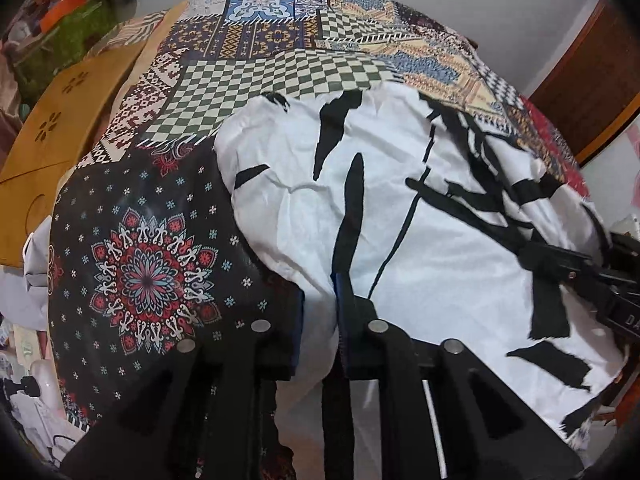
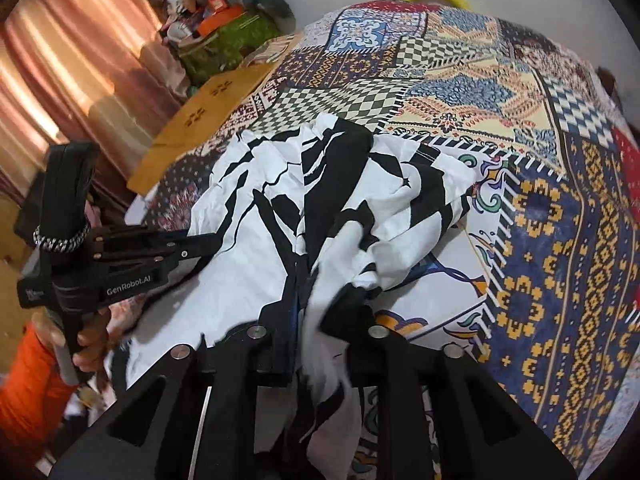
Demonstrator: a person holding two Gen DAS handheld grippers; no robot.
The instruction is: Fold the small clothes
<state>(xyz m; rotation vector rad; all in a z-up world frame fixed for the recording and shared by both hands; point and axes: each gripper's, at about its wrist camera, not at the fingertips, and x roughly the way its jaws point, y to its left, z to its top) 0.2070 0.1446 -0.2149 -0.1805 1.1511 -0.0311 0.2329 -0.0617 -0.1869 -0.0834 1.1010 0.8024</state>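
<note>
White-and-black garment (image 1: 400, 208) lies on the patterned bedspread (image 1: 168, 184). Left gripper (image 1: 320, 312) pinches its near edge; right gripper (image 2: 316, 312) clamps a bunched fold.

Black and white cloth (image 2: 320, 208) on the patchwork bedspread (image 2: 560, 220)

The right gripper (image 2: 320, 320) pinches the cloth's near edge (bunched up); the left gripper (image 2: 200, 246) sits at the cloth's left side.
</note>
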